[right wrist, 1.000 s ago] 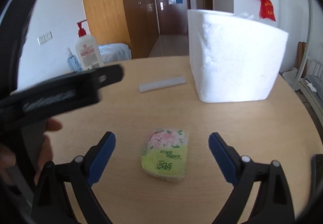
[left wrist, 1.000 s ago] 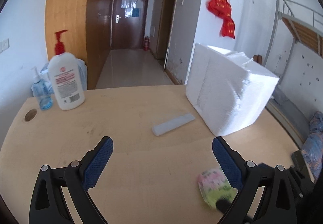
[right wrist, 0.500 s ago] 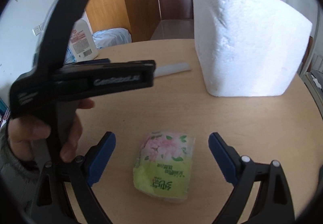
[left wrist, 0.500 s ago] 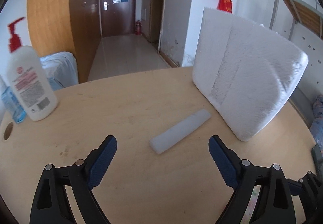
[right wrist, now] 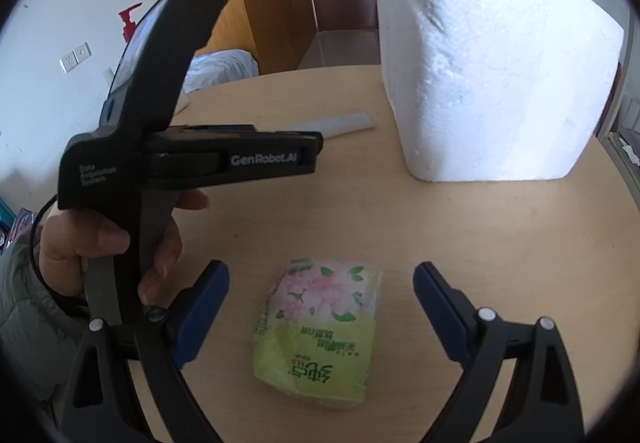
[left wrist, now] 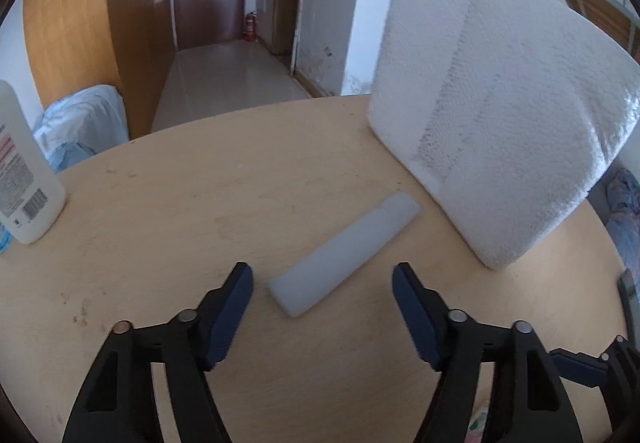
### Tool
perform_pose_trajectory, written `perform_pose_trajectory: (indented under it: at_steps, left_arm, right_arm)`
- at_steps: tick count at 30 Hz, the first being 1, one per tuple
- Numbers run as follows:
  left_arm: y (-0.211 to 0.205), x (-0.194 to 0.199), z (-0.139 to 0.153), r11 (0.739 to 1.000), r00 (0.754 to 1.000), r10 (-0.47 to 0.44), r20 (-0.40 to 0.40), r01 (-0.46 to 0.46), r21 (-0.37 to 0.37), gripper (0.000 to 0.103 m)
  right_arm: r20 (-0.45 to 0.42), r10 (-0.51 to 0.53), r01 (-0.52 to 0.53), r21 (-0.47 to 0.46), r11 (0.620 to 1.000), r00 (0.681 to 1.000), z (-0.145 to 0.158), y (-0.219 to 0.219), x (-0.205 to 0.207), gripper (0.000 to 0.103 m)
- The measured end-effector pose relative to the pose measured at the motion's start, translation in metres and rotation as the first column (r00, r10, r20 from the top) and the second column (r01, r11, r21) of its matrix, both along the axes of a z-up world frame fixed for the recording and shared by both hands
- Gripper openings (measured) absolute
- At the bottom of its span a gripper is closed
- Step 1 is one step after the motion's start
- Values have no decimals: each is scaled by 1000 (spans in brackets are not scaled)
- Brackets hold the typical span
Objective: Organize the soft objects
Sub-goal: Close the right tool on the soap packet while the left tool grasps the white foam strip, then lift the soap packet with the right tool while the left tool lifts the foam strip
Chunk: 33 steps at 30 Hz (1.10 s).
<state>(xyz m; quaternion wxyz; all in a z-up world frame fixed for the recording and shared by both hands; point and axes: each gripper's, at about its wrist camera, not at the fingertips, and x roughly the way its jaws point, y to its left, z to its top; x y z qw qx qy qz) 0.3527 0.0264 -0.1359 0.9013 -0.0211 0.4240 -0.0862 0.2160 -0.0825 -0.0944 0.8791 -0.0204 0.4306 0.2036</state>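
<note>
One closing left gripper (left wrist: 322, 283) astride pale strip (left wrist: 344, 260); right gripper (right wrist: 321, 291) agape around tissue pack (right wrist: 318, 327).

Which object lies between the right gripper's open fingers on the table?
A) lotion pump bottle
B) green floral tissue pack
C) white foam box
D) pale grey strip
B: in the right wrist view the green floral tissue pack lies flat on the table between the blue pads of the right gripper, which stand clear of it on both sides.
</note>
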Motion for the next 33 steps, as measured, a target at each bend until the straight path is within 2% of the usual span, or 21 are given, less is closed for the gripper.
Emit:
perform_pose_trajectory:
  at_steps: [1,3,4,5,7,12,15,17,21,23,26,33]
  left_arm:
    - [0,-2,0,1000,1000,-1,0,1,3,63]
    - [0,-4,-1,1000,1000,2,4,-2,14,49]
    - [1,-6,-1,1000,1000,4,4,-5,15,47]
    - [1,-7,-1,1000,1000,6,5,-6,19,38]
    - [-1,-11,-1,1000,1000,11,8,-11,28,36]
    - [-15,-10,-1,999,1000,-9,10,8,50,22]
    - [-16,-14,-1,998,1000,-12,17,11,56,15]
    - [-14,-14,-5,998,1000,-16,19,15,67,12]
    - [-15,-15,-4,998,1000,-18,19,17,63,11]
    - [-13,-20,-2,999,1000,-18,21,17,47,10]
    - [-10,-24,4,999,999,-13,38,12,46,10]
    - [-5,-35,20,999,998,4,67,-7,35,10]
  right_arm:
    - [-1,0,0,-1,1000,1000,0,2,2,95]
    - [-4,-4,4,-12,1000,1000,-3,7,4,95]
    - [-5,-5,5,-19,1000,1000,-4,8,4,95]
    - [-11,-8,8,-30,1000,1000,-6,10,6,90]
    - [-25,-8,7,-39,999,1000,-9,12,8,82]
    - [-7,-11,11,-73,997,1000,-8,17,9,72]
    - [-4,-17,17,-70,997,1000,-7,19,6,62]
    - [-5,-15,15,-72,997,1000,-5,12,10,56]
    - [-3,-11,11,-69,998,1000,-8,13,9,50]
    - [-9,-5,4,-56,998,1000,-8,12,9,41]
    - [-8,-5,4,-44,999,1000,-8,10,8,37]
    - [16,-7,7,-9,1000,1000,0,4,4,35]
